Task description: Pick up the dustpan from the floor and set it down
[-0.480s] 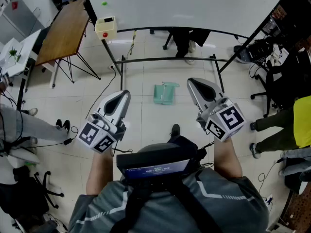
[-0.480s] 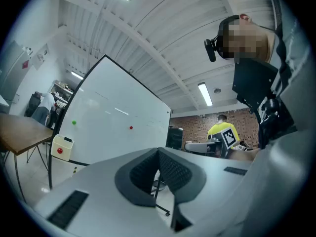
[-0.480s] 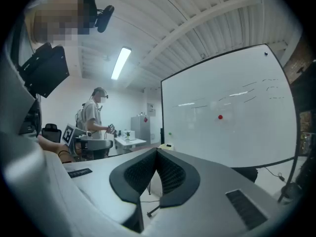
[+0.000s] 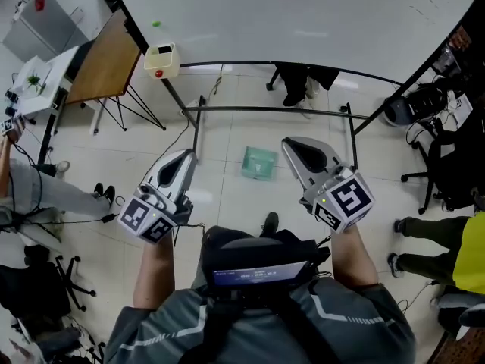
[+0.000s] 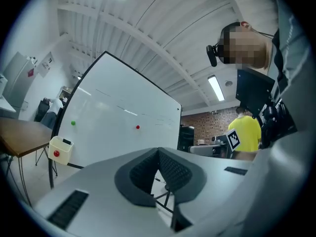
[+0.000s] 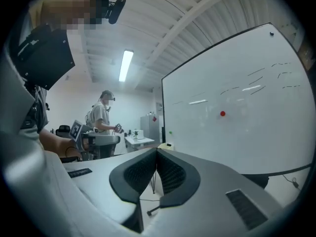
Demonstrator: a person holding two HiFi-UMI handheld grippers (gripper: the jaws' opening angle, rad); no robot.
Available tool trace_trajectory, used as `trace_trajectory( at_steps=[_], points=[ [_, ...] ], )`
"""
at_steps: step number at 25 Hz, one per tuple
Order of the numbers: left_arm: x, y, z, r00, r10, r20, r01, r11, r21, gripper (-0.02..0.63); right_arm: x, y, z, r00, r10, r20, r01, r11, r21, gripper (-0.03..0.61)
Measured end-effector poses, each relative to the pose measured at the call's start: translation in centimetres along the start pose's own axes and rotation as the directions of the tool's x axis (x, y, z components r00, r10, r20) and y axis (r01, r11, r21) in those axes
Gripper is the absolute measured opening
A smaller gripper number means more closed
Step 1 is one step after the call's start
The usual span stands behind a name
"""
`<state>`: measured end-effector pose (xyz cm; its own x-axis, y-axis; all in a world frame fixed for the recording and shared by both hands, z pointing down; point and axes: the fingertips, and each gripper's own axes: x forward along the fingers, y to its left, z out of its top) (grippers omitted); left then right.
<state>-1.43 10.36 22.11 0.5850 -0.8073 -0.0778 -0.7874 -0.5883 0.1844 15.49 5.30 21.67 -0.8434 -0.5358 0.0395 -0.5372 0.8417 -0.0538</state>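
A teal dustpan (image 4: 258,163) lies flat on the tiled floor, in front of the whiteboard stand. The head view shows it between my two grippers and far below them. My left gripper (image 4: 184,158) is held level to the left of the dustpan, jaws shut on nothing. Level on the right side, my right gripper (image 4: 294,145) is also shut and empty. In the left gripper view the pads (image 5: 170,169) meet at the tip, with the left gripper (image 5: 158,151) facing the whiteboard. The right gripper (image 6: 157,152) looks the same in its own view. Neither gripper view shows the dustpan.
A large whiteboard (image 4: 303,14) on a black tubular stand (image 4: 273,111) crosses the floor beyond the dustpan. A wooden table (image 4: 102,59) and a yellow box (image 4: 161,59) stand at the left. Office chairs, cables and other people's legs (image 4: 424,226) line both sides.
The head view has tilted, so everything sits slightly lower in the picture. Both grippers stay shut and level, in about the same place beside the dustpan.
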Motion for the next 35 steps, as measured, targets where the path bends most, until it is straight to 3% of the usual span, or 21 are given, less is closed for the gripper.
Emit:
trace_trajectory(
  at_steps=[11,17,20,24,30,35],
  points=[
    [4.1,5.4,-1.6,0.997,-0.069,-0.045,0.069,0.998,-0.003,0.025,5.5,-4.0,-1.1,1.0,0.004,-0.017,-0.004,1.0,0.0,0.091],
    [5.7,9.1,-4.5,0.99,-0.101,-0.095,0.099,0.995,-0.02,0.025,9.0,-5.8,-4.7,0.997,0.007,-0.078,-0.007,1.0,0.002,0.136],
    [7.2,11.2,-7.4,0.989,-0.101,-0.111,0.095,0.994,-0.059,0.025,10.8,-7.4,-9.4,0.99,0.023,-0.142,-0.021,1.0,0.018,0.152],
    [10.1,14.5,-14.0,0.979,-0.112,-0.168,0.094,0.99,-0.109,0.026,13.5,-10.2,-18.1,0.967,0.06,-0.248,-0.053,0.998,0.035,0.179],
    [12.8,18.7,-25.9,0.962,-0.125,-0.243,0.096,0.987,-0.128,0.025,16.5,-12.7,-32.7,0.912,0.126,-0.39,-0.113,0.992,0.057,0.224],
    [13.2,20.9,-35.7,0.944,-0.109,-0.312,0.041,0.976,-0.216,0.025,17.5,-13.2,-42.7,0.863,0.192,-0.467,-0.169,0.981,0.092,0.244]
  ],
)
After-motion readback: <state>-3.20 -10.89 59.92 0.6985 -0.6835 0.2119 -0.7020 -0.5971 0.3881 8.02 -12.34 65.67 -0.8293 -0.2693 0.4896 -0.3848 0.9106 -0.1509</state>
